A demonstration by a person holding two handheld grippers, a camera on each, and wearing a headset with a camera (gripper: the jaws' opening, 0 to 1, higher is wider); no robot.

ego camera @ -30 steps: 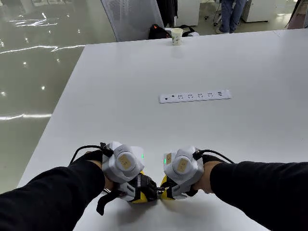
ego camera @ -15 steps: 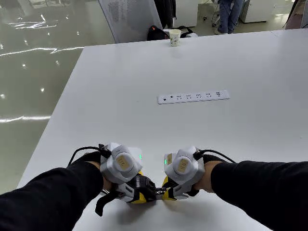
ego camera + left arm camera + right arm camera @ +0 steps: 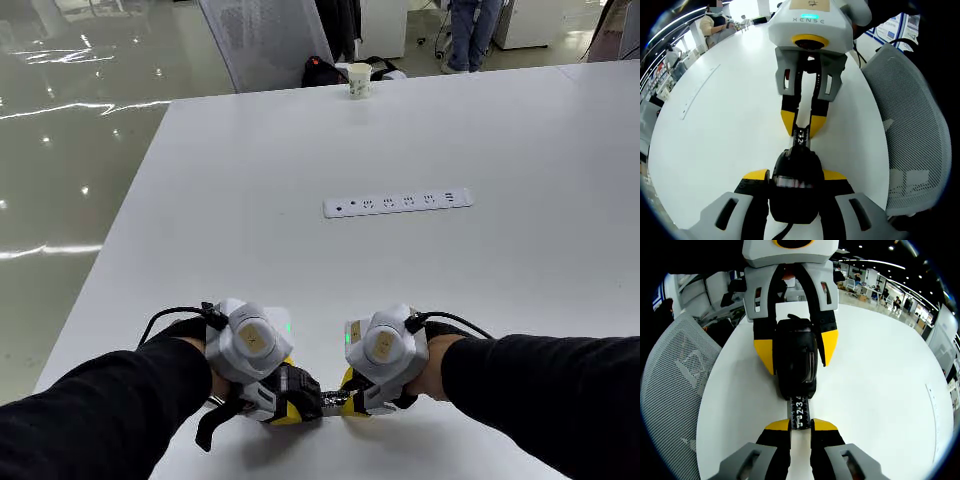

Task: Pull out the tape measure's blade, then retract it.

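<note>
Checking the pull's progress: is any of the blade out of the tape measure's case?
Yes, a short numbered length of blade spans from the black case to the shut right tongs.

Open tabletop ahead, tight quarters at the near edge.
The gap between the left gripper [image 3: 795,175] and the right gripper [image 3: 801,426] is bridged by the tape measure [image 3: 796,197] and its blade [image 3: 799,411]. Farther out, the white table [image 3: 250,220] is crossed by a power strip [image 3: 397,203], well apart; a paper cup [image 3: 359,79] stands at the far edge. A mesh chair [image 3: 910,135] is set close to the near edge.
</note>
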